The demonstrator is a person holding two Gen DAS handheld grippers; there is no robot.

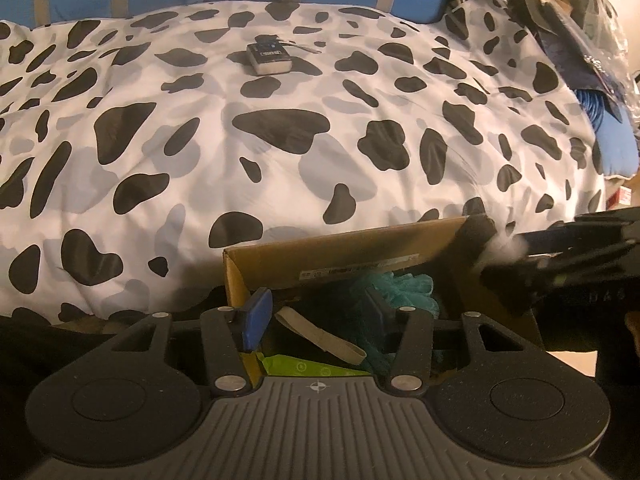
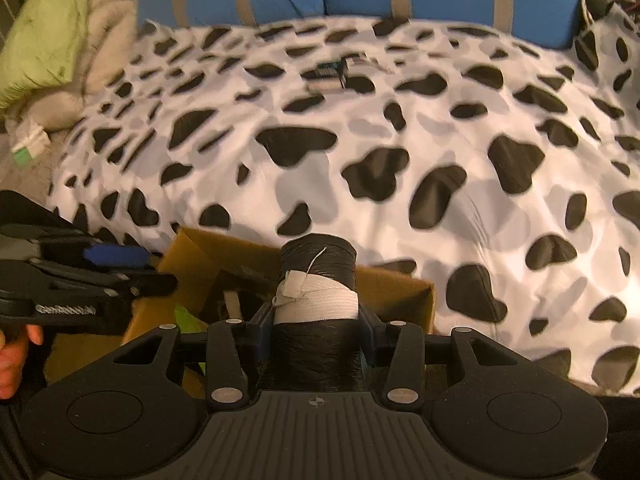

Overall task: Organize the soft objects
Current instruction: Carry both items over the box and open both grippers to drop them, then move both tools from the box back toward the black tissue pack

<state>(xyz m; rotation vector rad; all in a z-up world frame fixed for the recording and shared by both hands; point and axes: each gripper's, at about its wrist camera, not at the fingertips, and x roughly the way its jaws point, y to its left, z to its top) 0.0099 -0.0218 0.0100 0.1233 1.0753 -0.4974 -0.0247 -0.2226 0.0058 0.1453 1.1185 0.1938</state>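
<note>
Over the cardboard box [image 2: 400, 292] at 6 o'clock of the bed [image 2: 400, 152], my right gripper [image 2: 316, 320] hugs the black roll [image 2: 318, 264], left gripper [image 1: 316, 312] apart and empty; next, I'd drop it in.

A: Is anything showing words you can read?

B: Hardly. A white label strip [image 1: 356, 270] is running along the cardboard box [image 1: 320, 248], its print too small. The small book [image 1: 269, 59] on the bed is showing a blurred cover panel.

A: Any signs?

B: Round marks are showing on the green packet [image 1: 298, 367].
</note>
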